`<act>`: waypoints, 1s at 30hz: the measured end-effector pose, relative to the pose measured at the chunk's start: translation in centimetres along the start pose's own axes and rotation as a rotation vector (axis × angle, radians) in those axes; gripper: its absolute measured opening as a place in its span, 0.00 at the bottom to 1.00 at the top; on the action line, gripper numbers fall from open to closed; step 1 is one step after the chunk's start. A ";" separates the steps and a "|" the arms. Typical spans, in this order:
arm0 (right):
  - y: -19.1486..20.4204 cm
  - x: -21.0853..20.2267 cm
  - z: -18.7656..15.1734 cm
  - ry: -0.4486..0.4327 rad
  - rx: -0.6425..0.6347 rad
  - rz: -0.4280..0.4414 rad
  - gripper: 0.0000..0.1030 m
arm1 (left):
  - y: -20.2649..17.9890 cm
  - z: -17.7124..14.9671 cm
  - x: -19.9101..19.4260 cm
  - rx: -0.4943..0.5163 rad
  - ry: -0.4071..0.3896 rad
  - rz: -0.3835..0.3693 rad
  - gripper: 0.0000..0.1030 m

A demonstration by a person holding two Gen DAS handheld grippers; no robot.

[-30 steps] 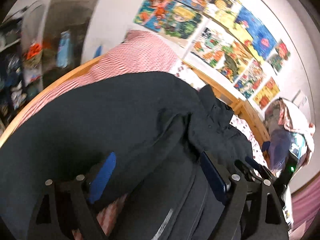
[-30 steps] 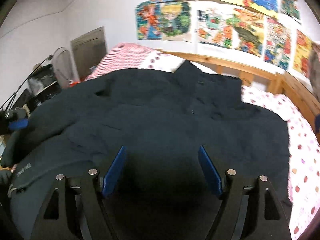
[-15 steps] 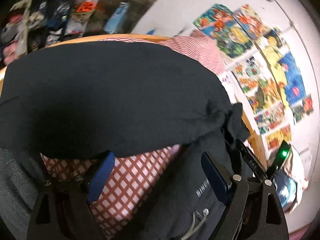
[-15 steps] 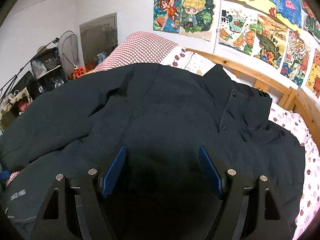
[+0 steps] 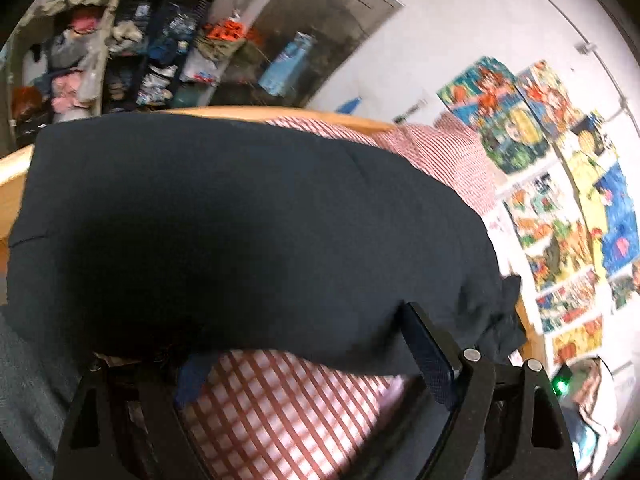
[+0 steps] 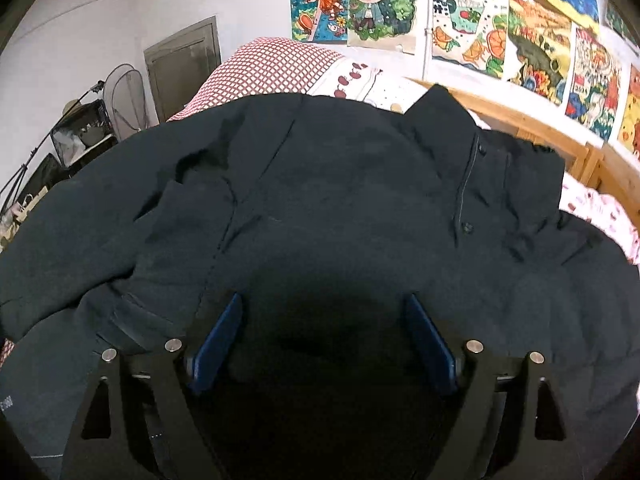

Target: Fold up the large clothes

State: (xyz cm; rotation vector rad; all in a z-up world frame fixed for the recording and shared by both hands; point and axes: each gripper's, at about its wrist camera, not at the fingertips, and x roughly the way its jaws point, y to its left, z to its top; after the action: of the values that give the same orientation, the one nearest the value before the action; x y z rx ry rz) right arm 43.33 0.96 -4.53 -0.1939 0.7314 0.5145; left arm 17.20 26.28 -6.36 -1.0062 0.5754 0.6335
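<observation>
Dark jacket (image 6: 340,208) spread over the bed, filling most of the right wrist view, collar (image 6: 472,140) up at 1 o'clock, one sleeve (image 6: 80,232) trailing off toward 9 o'clock. Right gripper (image 6: 322,340) low over the jacket's body, jaws spread wide, nothing between the blue pads (image 6: 218,336), dark cloth lying just under them. In the left wrist view, a broad fold of the same jacket (image 5: 240,220) bulging across the middle, draped over the near side of the left gripper (image 5: 316,344). Jaws there set wide apart; left pad (image 5: 192,372) mostly hidden under the cloth's edge, right pad (image 5: 428,352) touching the fold from below. Cannot tell whether any cloth is pinched. Red checked sheet (image 5: 280,408) showing between the fingers at 6 o'clock. Checked pillow (image 6: 272,68) at 11 o'clock, wooden bed frame (image 6: 560,136) at 2 o'clock, bright drawings (image 6: 460,12) along the wall above.
</observation>
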 end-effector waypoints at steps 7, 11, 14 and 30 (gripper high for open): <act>0.3 1.0 -0.8 -0.001 -0.009 -0.011 0.79 | 0.1 0.7 -0.4 0.019 -0.075 0.033 0.40; 0.7 1.5 -1.2 0.004 -0.024 -0.025 0.79 | -0.7 1.7 -1.3 0.068 -0.114 0.028 0.23; 0.3 1.2 -1.1 0.002 -0.010 -0.013 0.79 | -1.6 2.9 -1.9 0.113 -0.135 0.013 0.19; -6.2 -6.8 -2.8 -0.072 0.122 0.035 0.79 | -20.2 6.7 -5.4 0.710 -0.249 -0.157 0.16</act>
State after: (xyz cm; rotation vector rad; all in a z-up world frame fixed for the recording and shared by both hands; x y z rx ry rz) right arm 40.60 -7.90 -1.97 -0.0484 0.6948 0.5053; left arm 28.95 23.24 11.97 -0.2937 0.4434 0.3594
